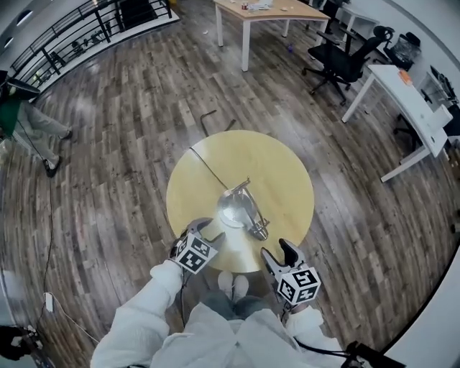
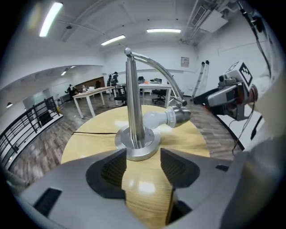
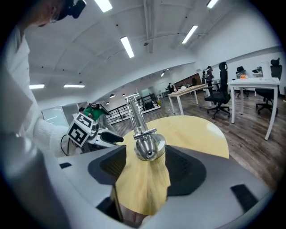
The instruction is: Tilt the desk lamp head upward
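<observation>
A silver desk lamp stands on the round yellow table (image 1: 280,172), with its base (image 1: 231,210) toward the near edge. Its head (image 1: 257,228) hangs low and points down at the tabletop. In the left gripper view the base (image 2: 137,146) and post (image 2: 132,98) stand just beyond my open left gripper (image 2: 143,167), and the head with its white bulb (image 2: 172,117) droops to the right. My right gripper (image 3: 145,167) is open, with the rear end of the lamp head (image 3: 149,148) just ahead of its jaws. In the head view the left gripper (image 1: 208,231) and right gripper (image 1: 279,253) flank the lamp.
A black cable (image 1: 208,167) runs from the lamp across the table's far left. Beyond stand office chairs (image 1: 345,57), a white desk (image 1: 406,100) and a wooden table (image 1: 266,13). A person (image 1: 29,122) is at far left by a railing (image 1: 65,36).
</observation>
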`<action>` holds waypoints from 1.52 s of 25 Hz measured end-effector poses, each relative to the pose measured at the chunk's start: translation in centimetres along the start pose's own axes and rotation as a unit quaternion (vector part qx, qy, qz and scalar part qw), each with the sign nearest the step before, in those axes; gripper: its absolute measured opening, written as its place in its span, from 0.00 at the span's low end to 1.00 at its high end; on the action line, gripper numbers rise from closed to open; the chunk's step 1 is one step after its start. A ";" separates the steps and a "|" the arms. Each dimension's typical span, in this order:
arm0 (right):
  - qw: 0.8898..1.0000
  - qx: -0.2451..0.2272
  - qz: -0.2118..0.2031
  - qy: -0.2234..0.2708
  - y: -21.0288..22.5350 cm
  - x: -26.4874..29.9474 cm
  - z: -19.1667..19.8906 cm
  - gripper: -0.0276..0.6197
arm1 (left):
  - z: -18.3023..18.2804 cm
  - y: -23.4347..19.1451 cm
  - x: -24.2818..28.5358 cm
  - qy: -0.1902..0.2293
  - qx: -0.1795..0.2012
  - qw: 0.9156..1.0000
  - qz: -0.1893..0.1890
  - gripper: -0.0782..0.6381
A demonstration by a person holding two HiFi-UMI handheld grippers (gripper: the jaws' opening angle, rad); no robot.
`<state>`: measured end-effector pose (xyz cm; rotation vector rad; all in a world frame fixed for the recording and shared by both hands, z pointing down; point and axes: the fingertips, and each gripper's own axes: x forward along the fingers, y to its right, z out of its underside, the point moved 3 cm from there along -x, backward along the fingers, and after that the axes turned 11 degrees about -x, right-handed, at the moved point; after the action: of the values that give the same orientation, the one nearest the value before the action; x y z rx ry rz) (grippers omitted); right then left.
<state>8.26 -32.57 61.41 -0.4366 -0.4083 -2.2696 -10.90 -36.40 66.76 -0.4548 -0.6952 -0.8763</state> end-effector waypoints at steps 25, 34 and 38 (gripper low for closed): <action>0.998 -0.051 -0.028 0.016 0.7 8.5 1.2 0.45 | -3.3 -2.4 9.8 -0.082 0.095 0.981 0.147 0.50; 0.998 -0.064 0.001 -0.001 0.1 6.6 0.3 0.45 | -3.3 -2.4 9.5 -0.091 0.093 0.982 0.140 0.50; 0.997 -0.079 0.011 -0.002 0.0 4.7 -0.7 0.44 | -3.4 -2.3 9.5 -0.097 0.091 0.981 0.138 0.50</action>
<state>5.15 -35.85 62.86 -0.5242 -0.2260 -2.2894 -7.26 -44.97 71.37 -0.4630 -0.8607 -0.5057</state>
